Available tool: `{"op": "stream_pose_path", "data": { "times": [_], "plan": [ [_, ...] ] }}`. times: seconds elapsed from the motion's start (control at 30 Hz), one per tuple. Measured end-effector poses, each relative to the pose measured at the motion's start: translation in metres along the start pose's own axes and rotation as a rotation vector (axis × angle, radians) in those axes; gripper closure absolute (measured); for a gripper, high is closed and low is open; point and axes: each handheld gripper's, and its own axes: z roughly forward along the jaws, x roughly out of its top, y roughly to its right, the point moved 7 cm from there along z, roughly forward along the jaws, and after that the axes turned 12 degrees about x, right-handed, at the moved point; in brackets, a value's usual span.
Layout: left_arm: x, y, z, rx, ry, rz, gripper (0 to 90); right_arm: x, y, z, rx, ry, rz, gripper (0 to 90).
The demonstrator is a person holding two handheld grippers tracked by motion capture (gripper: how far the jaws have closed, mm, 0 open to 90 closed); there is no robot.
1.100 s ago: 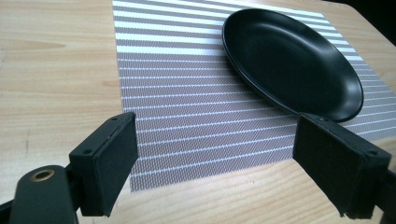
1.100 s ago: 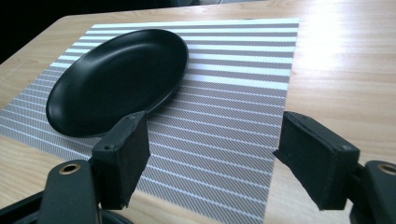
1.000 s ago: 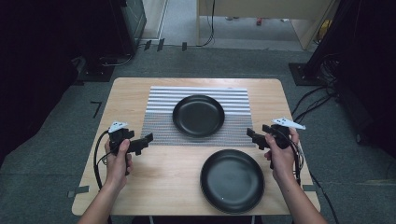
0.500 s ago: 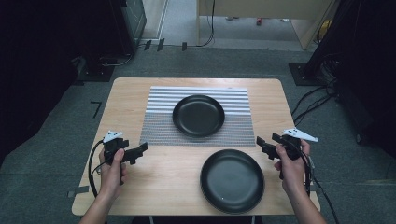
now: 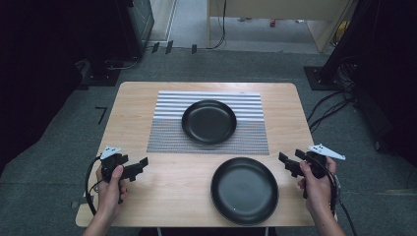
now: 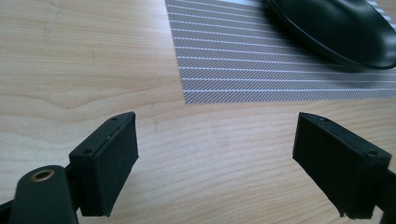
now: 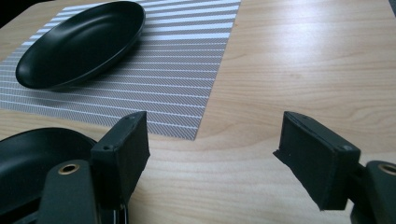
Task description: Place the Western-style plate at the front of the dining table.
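left gripper [image 5: 139, 166]: jaws spread, empty, left of mat [image 5: 162, 137] | right gripper [image 5: 290, 163]: jaws spread, empty, right of near plate [image 5: 244, 190] | far plate [image 5: 209, 121] on mat | likely step: pinch near plate's rim squarely, lift level

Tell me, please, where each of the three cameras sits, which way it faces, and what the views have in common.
High view: above the person's side, looking forward and down on the table; both hands hold open tongs, left tongs, right tongs.
Left gripper view: rides the left tongs, low over bare wood, facing the striped mat and far plate.
Right gripper view: rides the right tongs, facing the mat; the near plate sits beside its jaw.
Shared: mat and far plate.
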Motion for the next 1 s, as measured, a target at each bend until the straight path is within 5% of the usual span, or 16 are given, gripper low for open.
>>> {"op": "stream_pose_path", "data": {
  "times": [1.0],
  "plan": [
    [-0.041, -0.054, -0.02, 0.109, -0.018, -0.021, 13.8, -0.047, 0.038, -0.054, -0.075, -0.007, 0.069, 23.7]
  ]
}}
